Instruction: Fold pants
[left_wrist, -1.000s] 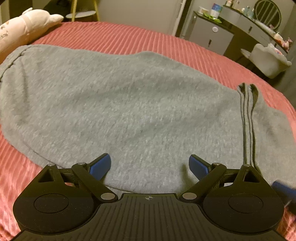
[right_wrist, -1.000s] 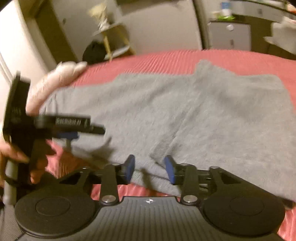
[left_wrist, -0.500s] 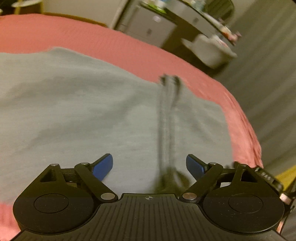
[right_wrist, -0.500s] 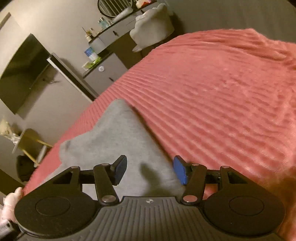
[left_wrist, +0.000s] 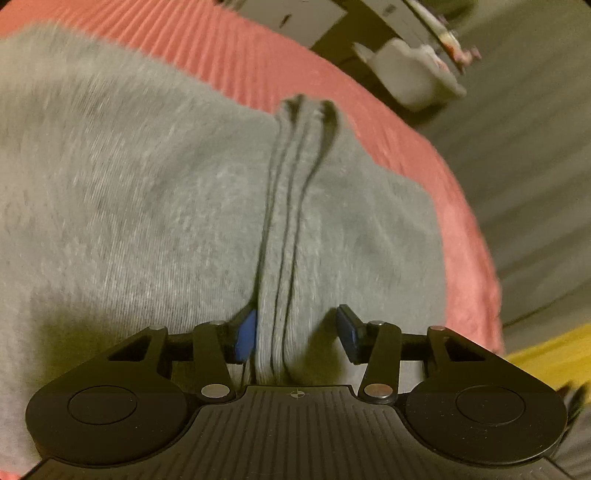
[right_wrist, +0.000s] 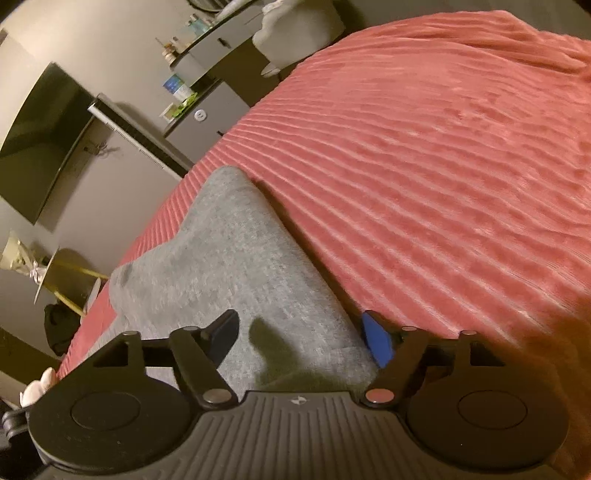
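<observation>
Pink ribbed bedspread (right_wrist: 424, 155) under grey pants (left_wrist: 129, 206); left claw (left_wrist: 295, 332) closing around waistband, right claw (right_wrist: 301, 338) opening, released.

right gripper (right_wrist: 300, 334): jaws apart, just been opening, astride edge of grey pants (right_wrist: 236, 258) | lying on pink ribbed bedspread (right_wrist: 424, 155) | television (right_wrist: 40, 136) on wall

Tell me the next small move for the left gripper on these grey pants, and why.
Probably finish closing. The left gripper has just been closing around the pants' raised ridge of stacked edges; one pad touches it, the other stands clear. A full pinch would likely secure the layers before lifting.
</observation>
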